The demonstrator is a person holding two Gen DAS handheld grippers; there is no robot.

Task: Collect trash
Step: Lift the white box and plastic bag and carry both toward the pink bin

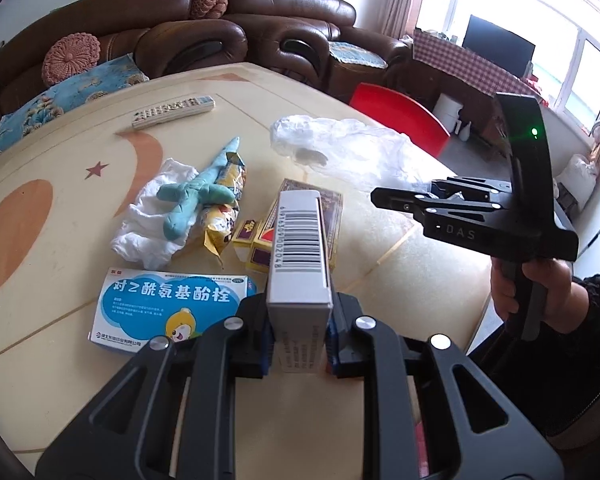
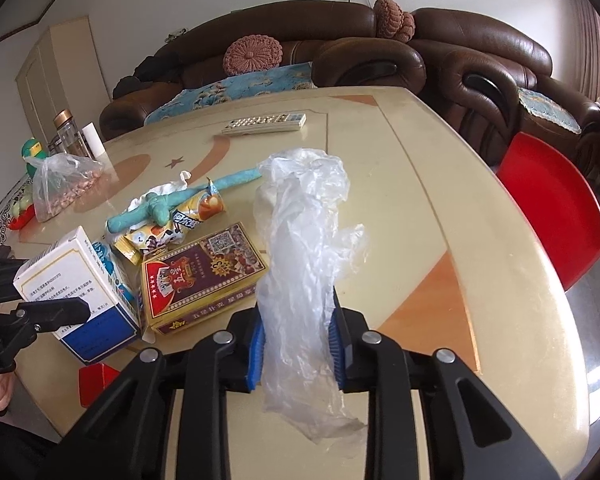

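My left gripper (image 1: 299, 328) is shut on a white box with a barcode (image 1: 300, 240) and holds it above the table; the box also shows in the right wrist view (image 2: 76, 280). My right gripper (image 2: 296, 344) is shut on a clear plastic bag (image 2: 304, 240), which hangs over the table and also shows in the left wrist view (image 1: 340, 148). On the table lie a purple playing-card box (image 2: 204, 272), a blue medicine box (image 1: 168, 304), a snack wrapper (image 1: 224, 208), a crumpled white tissue (image 1: 148, 216) and a teal plush toy (image 1: 196, 196).
A remote control (image 1: 172, 110) lies at the far side of the cream table (image 2: 440, 208). A bag of nuts (image 2: 64, 188), a bottle (image 2: 70, 132) and a green toy (image 2: 32, 152) stand far left. A red chair (image 2: 552, 208) stands at the right edge, brown sofas behind.
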